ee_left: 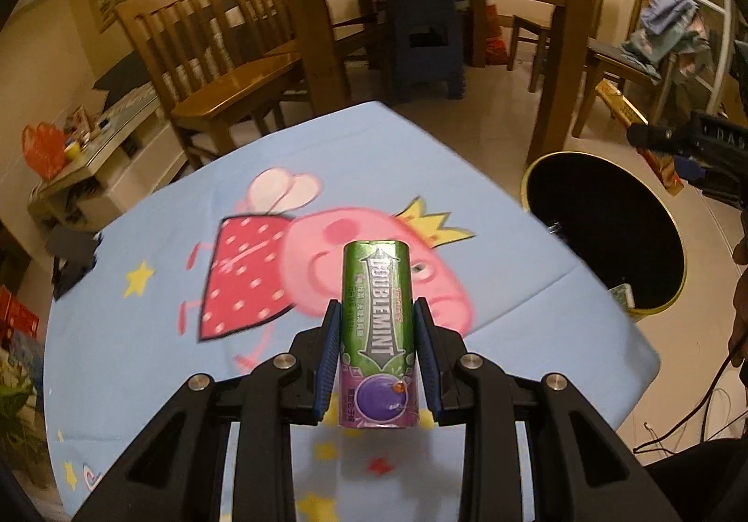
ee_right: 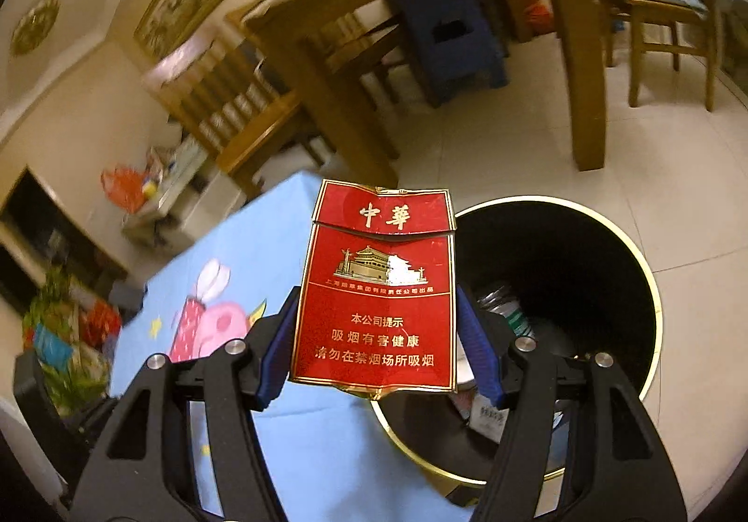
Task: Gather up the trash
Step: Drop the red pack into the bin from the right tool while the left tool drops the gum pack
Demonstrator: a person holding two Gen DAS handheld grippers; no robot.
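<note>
Left tool clamps the gum canister over the counter; right tool pinches a cigarette pack beside the bin (lower right). Letting go early could miss the rim.

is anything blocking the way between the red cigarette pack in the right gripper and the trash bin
Nothing visible does. The right gripper holds the red cigarette pack above the table's edge, with the trash bin just beyond it, its mouth open and uncovered. Some trash already lies low inside, leaving room.
</note>
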